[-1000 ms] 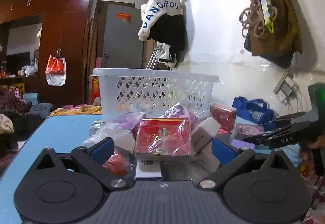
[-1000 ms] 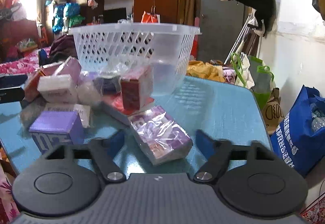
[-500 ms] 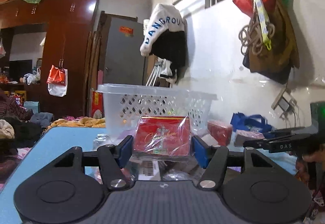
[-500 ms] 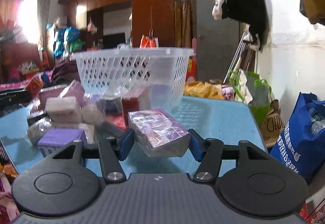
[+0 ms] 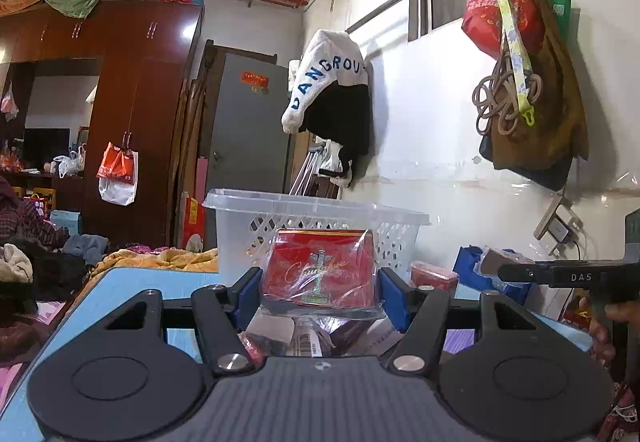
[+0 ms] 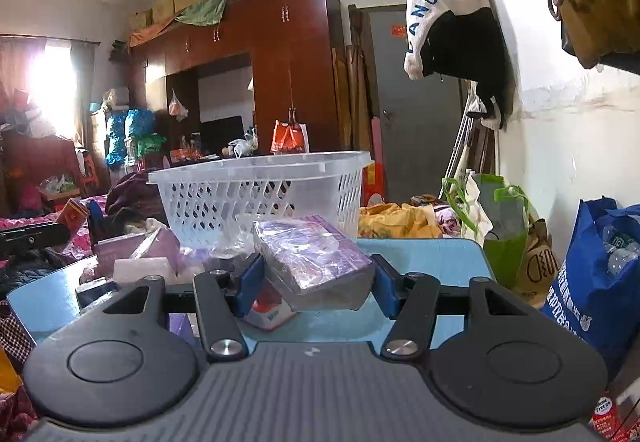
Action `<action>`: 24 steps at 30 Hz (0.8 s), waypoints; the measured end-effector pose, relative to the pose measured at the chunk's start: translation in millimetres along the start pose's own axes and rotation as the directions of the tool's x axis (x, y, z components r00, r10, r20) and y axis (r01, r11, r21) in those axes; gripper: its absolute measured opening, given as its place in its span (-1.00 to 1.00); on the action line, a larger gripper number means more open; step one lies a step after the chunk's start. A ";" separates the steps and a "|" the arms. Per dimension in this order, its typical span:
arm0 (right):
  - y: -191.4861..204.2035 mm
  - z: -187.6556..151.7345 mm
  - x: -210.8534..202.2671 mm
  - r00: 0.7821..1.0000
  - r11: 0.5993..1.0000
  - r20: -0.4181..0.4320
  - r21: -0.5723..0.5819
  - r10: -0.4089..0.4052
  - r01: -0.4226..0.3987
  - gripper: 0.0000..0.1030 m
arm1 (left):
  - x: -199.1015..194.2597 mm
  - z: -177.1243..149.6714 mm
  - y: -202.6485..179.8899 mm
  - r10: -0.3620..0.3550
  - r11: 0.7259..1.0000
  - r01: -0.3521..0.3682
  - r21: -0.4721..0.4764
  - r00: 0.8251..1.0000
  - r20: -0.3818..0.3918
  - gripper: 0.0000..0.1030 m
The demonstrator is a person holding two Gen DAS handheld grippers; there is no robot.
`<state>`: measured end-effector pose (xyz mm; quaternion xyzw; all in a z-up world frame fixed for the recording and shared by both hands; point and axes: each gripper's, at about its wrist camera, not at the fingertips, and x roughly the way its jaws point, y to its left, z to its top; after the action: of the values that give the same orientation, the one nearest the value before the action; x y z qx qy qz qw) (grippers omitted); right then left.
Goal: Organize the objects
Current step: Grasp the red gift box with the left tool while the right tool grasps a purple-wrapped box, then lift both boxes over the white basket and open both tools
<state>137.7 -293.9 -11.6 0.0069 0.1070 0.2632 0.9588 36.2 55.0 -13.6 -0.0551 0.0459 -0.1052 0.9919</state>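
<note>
Aloft, two claws – left claw [image 5: 319,292] clamping red packet [image 5: 320,269], right claw [image 6: 316,282] clamping purple packet [image 6: 312,260]

Left gripper [image 5: 319,290] and right gripper [image 6: 318,284] are raised level, jaws clamped on loads.

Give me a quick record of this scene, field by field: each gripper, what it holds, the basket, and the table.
left gripper: shut on red pack, lifted
right gripper: shut on purple pack, lifted
basket: white, on blue table, beyond both packs
pile: boxes and packs left on table before basket
</note>
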 end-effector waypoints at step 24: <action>26.9 109.5 113.1 1.000 0.995 0.008 -0.100 0.014 -0.013 0.16 | 125.0 105.8 18.6 0.005 0.999 -0.002 0.052 0.998 -0.061 0.27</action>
<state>241.9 -208.8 74.5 -0.0395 0.0896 0.2748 0.9565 172.5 56.9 79.0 -0.0260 0.0736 -0.1062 0.9913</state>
